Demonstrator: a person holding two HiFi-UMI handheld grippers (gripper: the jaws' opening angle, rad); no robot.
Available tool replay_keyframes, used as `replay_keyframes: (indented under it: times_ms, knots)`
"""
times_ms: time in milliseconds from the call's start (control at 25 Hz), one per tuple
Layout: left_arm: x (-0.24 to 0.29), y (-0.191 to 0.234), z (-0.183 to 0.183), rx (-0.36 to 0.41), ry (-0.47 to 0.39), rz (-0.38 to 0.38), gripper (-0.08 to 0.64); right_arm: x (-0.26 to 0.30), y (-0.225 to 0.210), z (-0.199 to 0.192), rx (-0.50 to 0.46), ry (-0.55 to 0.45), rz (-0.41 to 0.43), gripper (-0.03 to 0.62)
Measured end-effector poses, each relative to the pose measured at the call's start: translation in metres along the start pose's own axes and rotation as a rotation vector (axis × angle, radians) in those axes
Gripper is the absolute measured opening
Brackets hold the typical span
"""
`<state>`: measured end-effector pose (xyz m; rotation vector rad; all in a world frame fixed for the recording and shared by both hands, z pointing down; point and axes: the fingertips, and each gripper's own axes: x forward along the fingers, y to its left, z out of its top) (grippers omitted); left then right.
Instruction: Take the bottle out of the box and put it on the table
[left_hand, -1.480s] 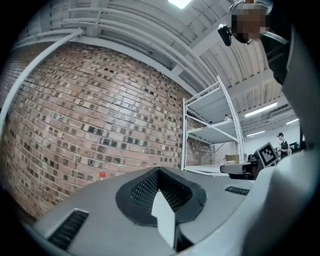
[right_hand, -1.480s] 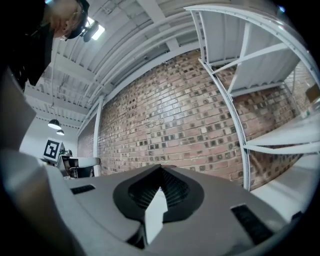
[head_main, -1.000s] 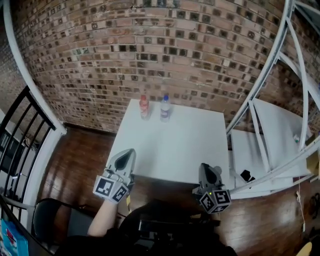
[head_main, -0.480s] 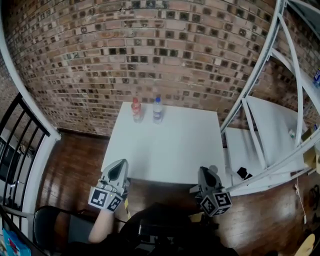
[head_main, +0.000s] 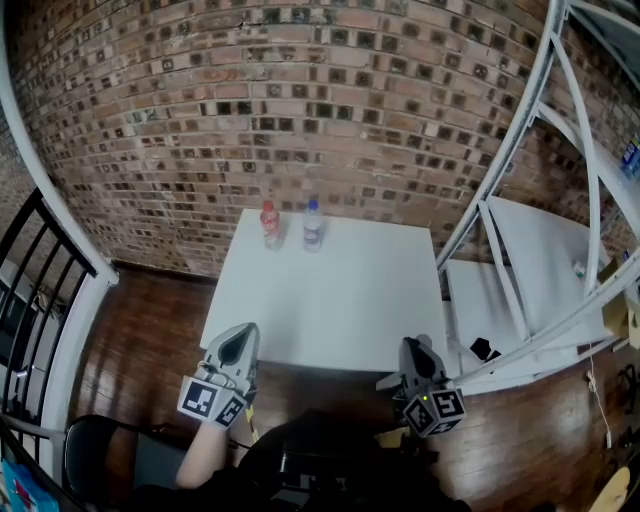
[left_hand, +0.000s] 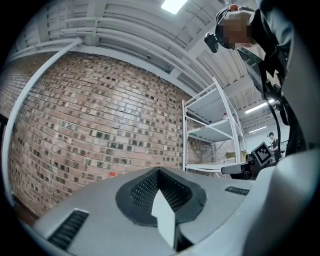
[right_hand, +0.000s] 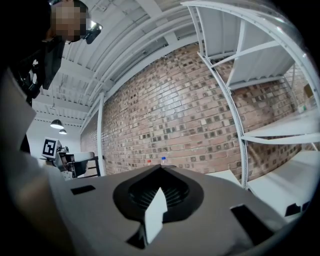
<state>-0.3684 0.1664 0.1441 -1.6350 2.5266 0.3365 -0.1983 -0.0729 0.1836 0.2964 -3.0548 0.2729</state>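
Two small bottles stand side by side at the far edge of the white table (head_main: 330, 300): a red-capped bottle (head_main: 269, 223) and a blue-capped bottle (head_main: 313, 224). No box shows in any view. My left gripper (head_main: 244, 332) hovers at the table's near left corner, jaws shut and empty. My right gripper (head_main: 411, 346) is at the near right corner, also shut with nothing in it. Both point toward the brick wall, far short of the bottles. The right gripper view shows the red cap (right_hand: 148, 162) and the blue cap (right_hand: 163, 159) just over its joined jaws (right_hand: 161, 168). The left gripper (left_hand: 159, 170) sees only the red cap (left_hand: 112, 174).
A white metal shelving rack (head_main: 540, 250) stands close to the table's right side. A black railing (head_main: 40, 290) and a white post run along the left. A brick wall (head_main: 300, 100) backs the table. A black chair (head_main: 100, 450) sits on the wooden floor at lower left.
The head view has shifted, so the table and bottles sit a little lower and further left in the picture. The left gripper shows slightly lower in the picture. Both jaws stayed shut.
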Motion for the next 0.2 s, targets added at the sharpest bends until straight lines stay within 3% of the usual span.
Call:
replay_keyframes:
  times_ms: [200]
  knots:
    - [0.0063,-0.0053,0.0057,-0.003,-0.028,-0.008,-0.003,-0.0005,-0.0005,0.0061,-0.008,-0.002,0.003,-0.003]
